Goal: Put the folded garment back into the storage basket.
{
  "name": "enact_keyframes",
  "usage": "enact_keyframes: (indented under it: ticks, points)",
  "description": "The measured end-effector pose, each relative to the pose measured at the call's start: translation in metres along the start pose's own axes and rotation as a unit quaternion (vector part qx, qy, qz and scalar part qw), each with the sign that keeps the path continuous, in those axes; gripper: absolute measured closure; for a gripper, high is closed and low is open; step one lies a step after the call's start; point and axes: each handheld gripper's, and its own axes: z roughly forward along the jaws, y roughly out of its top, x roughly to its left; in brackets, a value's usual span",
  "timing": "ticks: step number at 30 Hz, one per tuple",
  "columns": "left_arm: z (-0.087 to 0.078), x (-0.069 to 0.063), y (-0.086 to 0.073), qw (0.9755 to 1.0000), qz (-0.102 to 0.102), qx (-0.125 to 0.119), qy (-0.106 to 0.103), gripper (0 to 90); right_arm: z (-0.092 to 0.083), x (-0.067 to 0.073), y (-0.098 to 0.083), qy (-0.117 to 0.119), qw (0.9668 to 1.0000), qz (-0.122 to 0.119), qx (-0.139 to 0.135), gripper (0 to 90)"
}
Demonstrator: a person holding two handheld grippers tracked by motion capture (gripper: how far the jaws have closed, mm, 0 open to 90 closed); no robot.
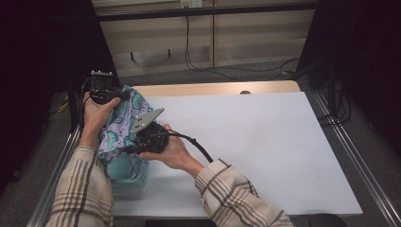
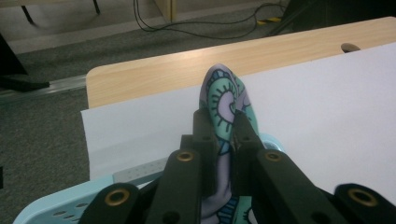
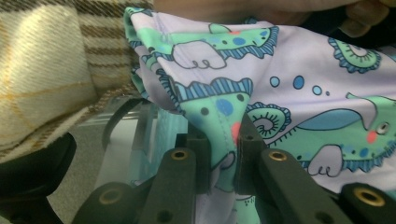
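Cloth (image 1: 120, 125), printed in lilac and mint with blue-edged sea creatures, is held up between both grippers at the left edge of the worktop (image 1: 265, 142), just above a pale blue basket (image 1: 130, 172) that stands at the worktop's near left corner; the left gripper (image 1: 111, 97) is clamped on a fold of the cloth, and in the left gripper view that fold (image 2: 223, 100) is seen pinched between the two black jaws and rising past their tips, with the basket's perforated rim (image 2: 56, 205) below; the right gripper (image 1: 142, 137) is likewise clamped on the cloth, a seam of it (image 3: 219, 116) being gripped between the jaws in the right gripper view, where the fabric hangs spread across the frame beside a plaid sleeve (image 3: 42, 60); the worktop is covered by a white sheet, with bare wood (image 1: 213, 88) left along its far edge; cables (image 1: 227, 66) are seen on the floor beyond.
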Motion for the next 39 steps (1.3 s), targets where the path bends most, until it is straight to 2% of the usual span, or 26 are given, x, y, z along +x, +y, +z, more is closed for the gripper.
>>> enact_keyframes:
  ticks: [9, 13, 16, 21, 23, 27, 28, 29, 32, 34, 36, 38, 39]
  points:
    - [0.006, 0.001, -0.004, 1.0, 0.001, 0.006, -0.005, 84.0, 0.007, -0.001, -0.004, 0.0, 0.9999, 0.005, 0.01, 81.1]
    - [0.01, 0.002, -0.008, 1.0, 0.001, 0.002, 0.008, 84.0, 0.009, -0.003, -0.006, 0.0, 0.9999, 0.006, 0.013, 81.1]
    - [0.011, 0.004, -0.008, 0.9999, 0.004, 0.014, 0.003, 84.0, 0.011, -0.004, -0.008, 0.002, 0.9998, 0.011, 0.019, 81.1]
    - [0.015, 0.006, -0.013, 0.9998, 0.004, 0.019, 0.003, 84.0, 0.015, -0.004, -0.01, 0.007, 0.9997, 0.013, 0.019, 81.1]
    - [0.017, 0.006, -0.017, 0.9998, 0.004, 0.02, 0.006, 84.0, 0.016, -0.005, -0.01, 0.006, 0.9996, 0.012, 0.024, 81.1]
    - [0.021, 0.008, -0.022, 0.9998, 0.005, 0.022, 0.0, 83.9, 0.019, -0.004, -0.012, 0.007, 0.9993, 0.01, 0.035, 81.1]
    - [0.022, 0.009, -0.023, 0.9996, 0.006, 0.028, 0.006, 84.0, 0.021, -0.005, -0.012, 0.007, 0.9993, 0.009, 0.036, 81.1]
    - [0.022, 0.009, -0.024, 0.9997, -0.001, 0.025, 0.006, 84.0, 0.022, -0.005, -0.013, 0.005, 0.9992, 0.011, 0.039, 81.1]
    - [0.023, 0.012, -0.024, 0.9996, 0.008, 0.026, 0.009, 84.0, 0.026, -0.006, -0.012, 0.003, 0.999, 0.011, 0.044, 81.1]
    - [0.023, 0.012, -0.024, 0.9996, 0.002, 0.026, 0.008, 83.9, 0.029, -0.008, -0.012, 0.006, 0.9988, 0.011, 0.047, 81.1]
    - [0.023, 0.014, -0.025, 0.9997, 0.01, 0.022, 0.01, 84.0, 0.031, -0.007, -0.012, 0.006, 0.9987, 0.015, 0.049, 81.1]
    - [0.023, 0.015, -0.026, 0.9996, 0.008, 0.026, 0.01, 84.0, 0.035, -0.007, -0.014, 0.005, 0.9984, 0.006, 0.056, 81.1]
    - [0.023, 0.014, -0.027, 0.9995, 0.007, 0.029, 0.006, 84.0, 0.036, -0.007, -0.015, 0.004, 0.9982, 0.012, 0.058, 81.1]
